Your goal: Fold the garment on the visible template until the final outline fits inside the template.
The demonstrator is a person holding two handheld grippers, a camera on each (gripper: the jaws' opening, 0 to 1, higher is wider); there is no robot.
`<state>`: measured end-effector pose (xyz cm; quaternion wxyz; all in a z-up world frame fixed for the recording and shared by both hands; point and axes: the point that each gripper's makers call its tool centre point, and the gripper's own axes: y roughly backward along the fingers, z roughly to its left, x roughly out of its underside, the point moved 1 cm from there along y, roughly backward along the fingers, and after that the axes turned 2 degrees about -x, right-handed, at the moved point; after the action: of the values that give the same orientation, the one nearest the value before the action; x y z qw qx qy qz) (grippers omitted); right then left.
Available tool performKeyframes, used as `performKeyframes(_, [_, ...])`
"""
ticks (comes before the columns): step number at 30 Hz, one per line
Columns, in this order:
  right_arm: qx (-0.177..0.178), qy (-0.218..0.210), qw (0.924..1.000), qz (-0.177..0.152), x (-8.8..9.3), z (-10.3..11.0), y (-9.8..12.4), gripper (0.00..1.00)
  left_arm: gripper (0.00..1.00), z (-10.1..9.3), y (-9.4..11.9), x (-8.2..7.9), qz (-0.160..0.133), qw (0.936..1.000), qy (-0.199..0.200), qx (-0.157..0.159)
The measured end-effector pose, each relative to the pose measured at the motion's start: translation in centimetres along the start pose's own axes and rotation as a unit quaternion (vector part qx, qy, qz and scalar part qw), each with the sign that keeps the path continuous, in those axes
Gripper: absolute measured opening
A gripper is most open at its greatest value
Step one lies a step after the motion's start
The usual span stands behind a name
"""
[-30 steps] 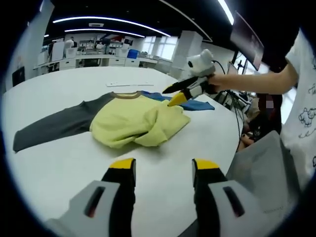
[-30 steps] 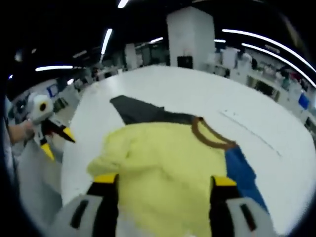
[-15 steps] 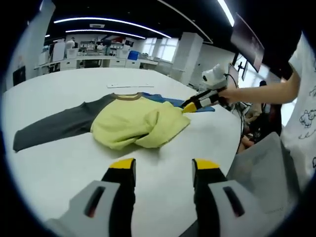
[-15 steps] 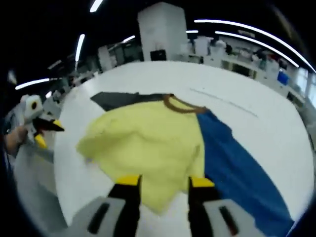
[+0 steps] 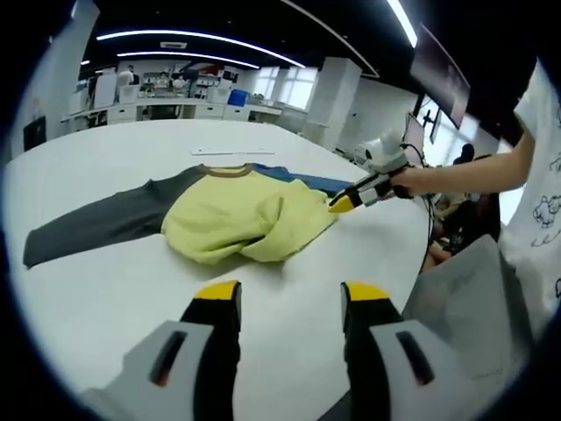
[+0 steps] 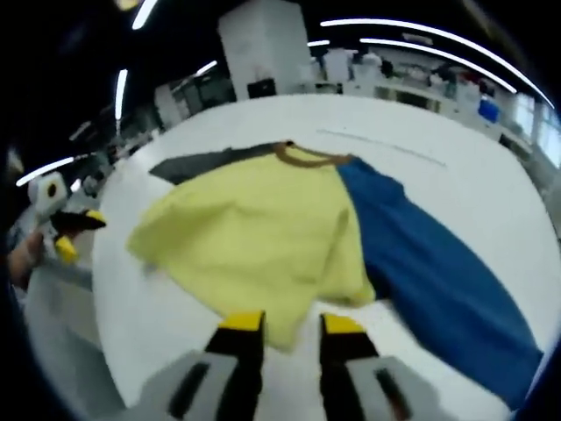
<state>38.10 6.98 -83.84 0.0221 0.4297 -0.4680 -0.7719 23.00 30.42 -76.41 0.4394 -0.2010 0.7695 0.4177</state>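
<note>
The garment lies on the white table (image 5: 105, 289): a crumpled yellow body (image 5: 241, 219), a grey sleeve (image 5: 96, 224) spread left and a blue sleeve (image 5: 302, 180) behind. My left gripper (image 5: 291, 294) hovers open over bare table, short of the cloth. My right gripper (image 5: 344, 203), held by a hand, touches the yellow hem's right corner. In the right gripper view the yellow body (image 6: 254, 232), brown collar (image 6: 302, 156) and blue sleeve (image 6: 429, 263) lie ahead. The right gripper (image 6: 291, 324) has its jaws a narrow gap apart at the hem's edge. The left gripper (image 6: 79, 233) shows at far left.
A thin pale strip (image 5: 232, 151) lies on the table beyond the collar. A person's arm and white shirt (image 5: 539, 167) stand at the right. A grey panel (image 5: 473, 298) sits by the table's near right edge. Desks and a pillar fill the background.
My right gripper has dropped from above the yellow body to the hem at the table, and its jaws have narrowed. The left gripper and the garment have stayed put.
</note>
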Motion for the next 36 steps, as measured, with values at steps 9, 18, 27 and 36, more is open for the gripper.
performKeyframes(9, [-0.02, -0.061, 0.9977, -0.023, -0.1, 1.0, 1.1, 0.0, 0.42, 0.7, -0.2, -0.1, 0.009, 1.0, 0.0, 0.003])
performKeyframes(18, [-0.023, -0.053, 0.9971, -0.049, 0.2, 3.1, 4.6, 0.0, 0.32, 4.5, -1.4, -0.1, 0.048, 0.9965, -0.055, -0.041])
performKeyframes(27, [-0.029, -0.088, 0.9935, -0.067, 1.2, 4.6, 5.4, 0.0, 0.24, 7.4, -4.9, -0.2, 0.099, 0.9447, -0.297, -0.098])
performKeyframes(36, [-0.022, -0.105, 0.9917, -0.07, 2.2, 4.1, 5.9, 0.0, 0.16, 8.2, -7.3, 0.6, 0.133, 0.9143, -0.373, -0.085])
